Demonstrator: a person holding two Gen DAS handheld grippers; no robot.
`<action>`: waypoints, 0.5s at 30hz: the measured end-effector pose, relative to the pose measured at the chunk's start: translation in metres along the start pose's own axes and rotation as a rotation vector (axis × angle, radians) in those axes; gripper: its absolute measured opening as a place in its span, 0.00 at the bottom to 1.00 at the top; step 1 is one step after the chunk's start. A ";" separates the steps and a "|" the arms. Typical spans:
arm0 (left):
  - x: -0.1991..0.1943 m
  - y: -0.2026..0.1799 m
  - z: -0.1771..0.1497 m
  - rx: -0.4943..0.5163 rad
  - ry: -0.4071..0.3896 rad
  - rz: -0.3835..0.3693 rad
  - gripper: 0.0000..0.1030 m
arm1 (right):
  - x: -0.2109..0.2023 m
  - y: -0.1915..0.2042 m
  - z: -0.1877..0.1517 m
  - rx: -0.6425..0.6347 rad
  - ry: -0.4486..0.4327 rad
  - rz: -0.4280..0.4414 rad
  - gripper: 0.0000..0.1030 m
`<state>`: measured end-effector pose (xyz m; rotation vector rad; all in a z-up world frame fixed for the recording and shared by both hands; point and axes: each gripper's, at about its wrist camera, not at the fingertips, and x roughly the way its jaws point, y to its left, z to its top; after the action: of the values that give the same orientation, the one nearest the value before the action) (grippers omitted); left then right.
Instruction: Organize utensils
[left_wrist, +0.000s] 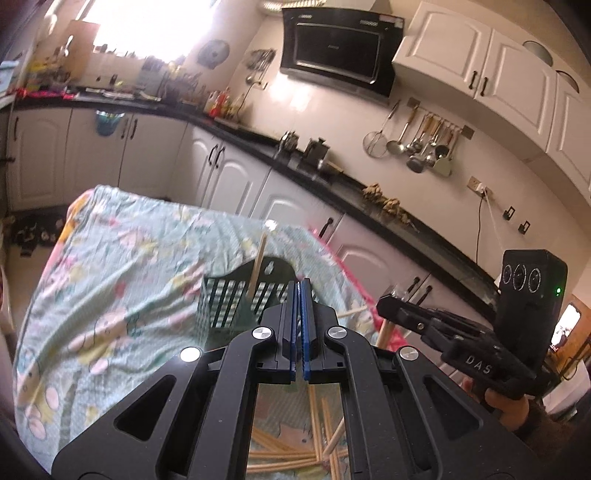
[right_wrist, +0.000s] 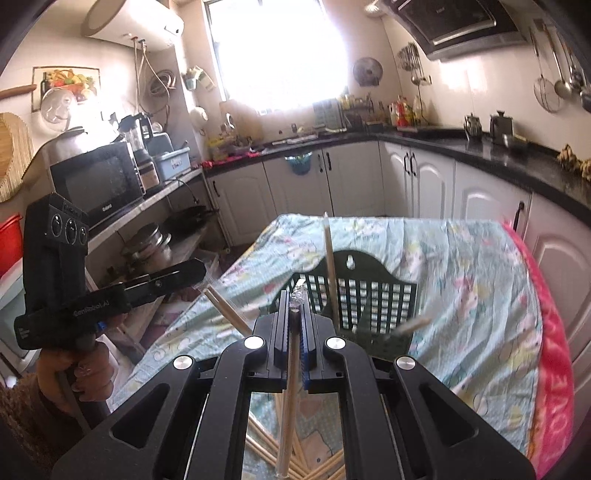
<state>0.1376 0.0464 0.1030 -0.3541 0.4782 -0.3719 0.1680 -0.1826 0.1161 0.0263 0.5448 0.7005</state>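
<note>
At lower centre, the right tool (right_wrist: 295, 314) gripped a light, stiff, slippery wrapped chopstick (right_wrist: 290, 387) near its top, the left tool (left_wrist: 300, 295) clenched empty, basket (right_wrist: 369, 291) beyond.

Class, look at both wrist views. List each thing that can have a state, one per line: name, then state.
Left gripper: jaws shut, holding nothing.
Right gripper: jaws shut on a wrapped chopstick.
Black utensil basket: upright on the tablecloth, one chopstick standing in it.
Loose chopsticks: lying scattered on the tablecloth.
Base cabinet doors: closed.
</note>
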 end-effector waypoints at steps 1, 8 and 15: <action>-0.001 -0.002 0.005 0.005 -0.009 -0.003 0.00 | -0.002 0.001 0.005 -0.006 -0.012 0.000 0.05; -0.015 -0.012 0.033 0.022 -0.071 -0.031 0.00 | -0.012 0.005 0.024 -0.031 -0.069 -0.006 0.05; -0.023 -0.029 0.062 0.051 -0.124 -0.061 0.00 | -0.022 0.007 0.044 -0.048 -0.132 -0.014 0.05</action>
<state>0.1425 0.0459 0.1747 -0.3404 0.3363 -0.4175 0.1712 -0.1838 0.1653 0.0242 0.4011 0.6926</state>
